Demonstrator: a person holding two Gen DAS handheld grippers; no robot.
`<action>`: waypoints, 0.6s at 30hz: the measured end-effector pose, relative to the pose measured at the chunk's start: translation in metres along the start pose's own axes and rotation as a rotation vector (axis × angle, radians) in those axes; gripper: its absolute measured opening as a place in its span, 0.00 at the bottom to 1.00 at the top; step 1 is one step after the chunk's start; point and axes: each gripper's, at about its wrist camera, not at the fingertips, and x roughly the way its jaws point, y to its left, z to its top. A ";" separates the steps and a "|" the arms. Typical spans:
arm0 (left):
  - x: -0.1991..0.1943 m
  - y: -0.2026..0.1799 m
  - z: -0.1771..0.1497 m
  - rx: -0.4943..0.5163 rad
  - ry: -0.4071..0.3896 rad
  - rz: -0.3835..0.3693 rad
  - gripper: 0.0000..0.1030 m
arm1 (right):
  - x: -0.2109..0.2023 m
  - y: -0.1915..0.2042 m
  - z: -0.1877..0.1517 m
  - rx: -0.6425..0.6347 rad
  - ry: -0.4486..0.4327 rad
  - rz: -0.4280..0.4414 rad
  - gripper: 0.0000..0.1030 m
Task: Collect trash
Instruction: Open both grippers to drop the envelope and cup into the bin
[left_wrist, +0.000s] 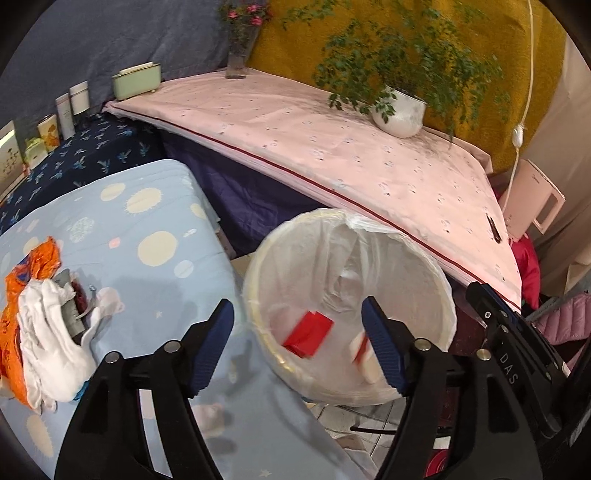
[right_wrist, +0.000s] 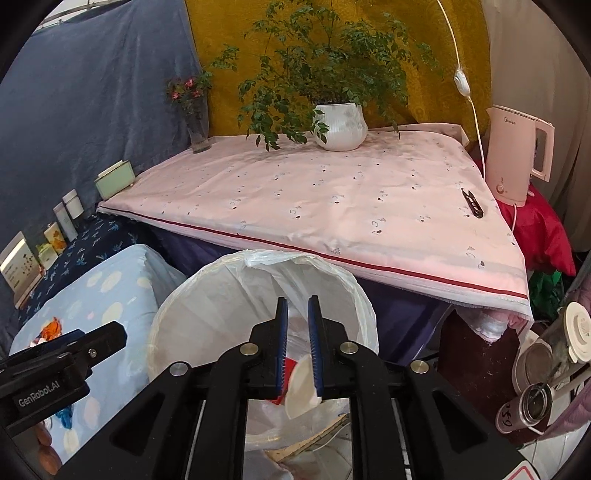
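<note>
A white bin lined with a clear plastic bag stands beside the light blue spotted cloth. A red wrapper and a white-and-red piece lie or fall inside it, blurred. My left gripper is open and empty over the bin's near rim. A pile of trash, an orange wrapper and crumpled white tissue, lies on the blue cloth at left. My right gripper hangs over the bin, jaws a narrow gap apart, with a white cup-like piece just below its tips.
A pink-clothed table stands behind the bin with a potted plant, a flower vase, a green box and a black clip. A pink kettle stands at right. Jars and cups crowd the lower right.
</note>
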 end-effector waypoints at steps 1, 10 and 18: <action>-0.002 0.004 0.000 -0.006 -0.005 0.010 0.70 | 0.001 0.002 0.001 -0.004 0.000 -0.002 0.25; -0.025 0.035 -0.005 -0.061 -0.042 0.072 0.74 | -0.014 0.018 0.007 -0.016 -0.031 0.018 0.49; -0.054 0.063 -0.022 -0.105 -0.080 0.145 0.80 | -0.041 0.043 -0.001 -0.035 -0.040 0.073 0.62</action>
